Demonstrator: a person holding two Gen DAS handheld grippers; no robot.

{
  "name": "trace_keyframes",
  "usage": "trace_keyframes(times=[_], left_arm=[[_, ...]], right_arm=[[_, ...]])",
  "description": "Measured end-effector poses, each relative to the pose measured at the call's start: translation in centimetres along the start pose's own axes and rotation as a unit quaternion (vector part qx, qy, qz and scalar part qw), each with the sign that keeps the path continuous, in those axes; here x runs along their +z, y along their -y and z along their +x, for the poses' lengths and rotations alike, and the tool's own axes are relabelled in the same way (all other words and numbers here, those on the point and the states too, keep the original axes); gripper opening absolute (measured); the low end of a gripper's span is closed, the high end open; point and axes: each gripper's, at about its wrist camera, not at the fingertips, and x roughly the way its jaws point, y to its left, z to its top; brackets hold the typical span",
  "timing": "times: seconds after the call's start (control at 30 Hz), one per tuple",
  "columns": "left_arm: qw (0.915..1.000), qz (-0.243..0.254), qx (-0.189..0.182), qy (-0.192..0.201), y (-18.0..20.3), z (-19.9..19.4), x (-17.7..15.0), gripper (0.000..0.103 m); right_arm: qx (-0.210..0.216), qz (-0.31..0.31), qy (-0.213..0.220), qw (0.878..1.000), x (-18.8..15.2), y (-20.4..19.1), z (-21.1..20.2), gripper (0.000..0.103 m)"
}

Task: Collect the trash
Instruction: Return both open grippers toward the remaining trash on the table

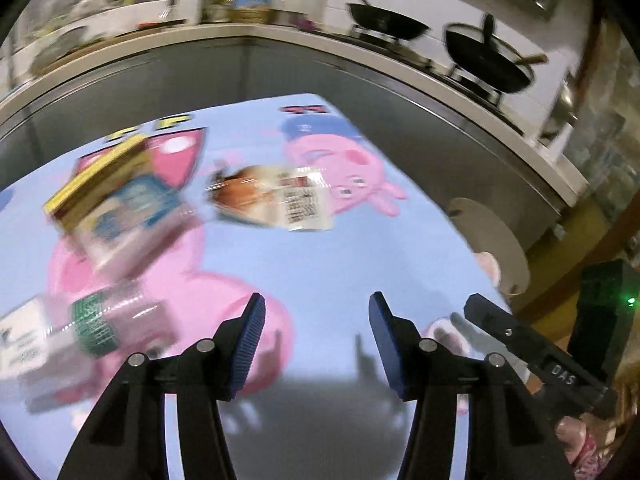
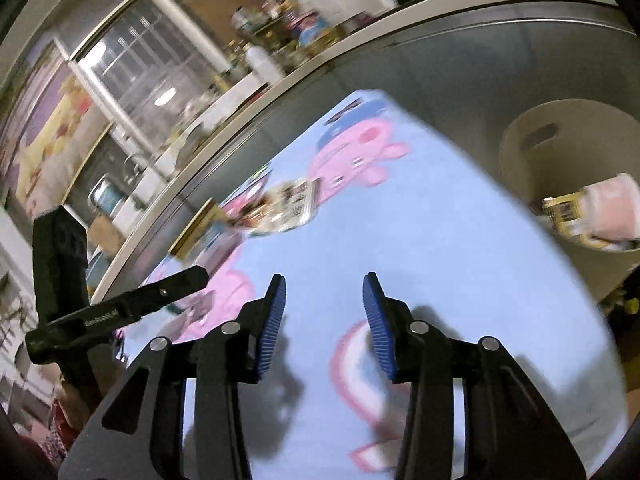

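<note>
Trash lies on a light blue cartoon-pig cloth (image 1: 320, 256). In the left wrist view a yellow and blue carton (image 1: 116, 200) lies at the left, a clear food wrapper (image 1: 276, 196) at the middle, and a clear package with a green band (image 1: 92, 332) at the lower left. My left gripper (image 1: 316, 316) is open and empty above the cloth. My right gripper (image 2: 324, 300) is open and empty above the cloth (image 2: 440, 240); the wrapper (image 2: 288, 204) lies ahead of it. A white bin (image 2: 572, 168) at the right holds a pink and yellow packet (image 2: 600, 212).
The bin's rim (image 1: 492, 240) shows at the cloth's right edge in the left wrist view. A kitchen counter (image 1: 280, 36) runs behind, with two black pans (image 1: 488, 56) on a stove and bottles. The other gripper's body (image 1: 536, 352) is at the lower right.
</note>
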Motion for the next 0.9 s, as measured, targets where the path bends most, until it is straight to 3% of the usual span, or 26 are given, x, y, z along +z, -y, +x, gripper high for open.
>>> trace_keyframes(times=[0.17,0.4,0.67,0.9], left_arm=[[0.999,-0.021,0.038,0.008,-3.1,-1.9,-2.1,0.054],[0.997,-0.044,0.06,0.02,-5.7,-3.5,-4.1,0.054],[0.9942,-0.045,0.092,0.031,-6.9,-4.3,-5.3,0.054],[0.9934,-0.051,0.098,0.03,-7.6,-4.3,-5.6,0.054]], right_arm=[[0.015,-0.028,-0.027,0.999,-1.0,-3.9,1.8,0.041],[0.028,-0.054,-0.05,0.997,-2.6,-7.9,3.1,0.043],[0.027,-0.063,-0.07,0.995,-3.9,-9.0,3.7,0.044],[0.026,-0.067,-0.077,0.994,-4.3,-9.3,3.9,0.044]])
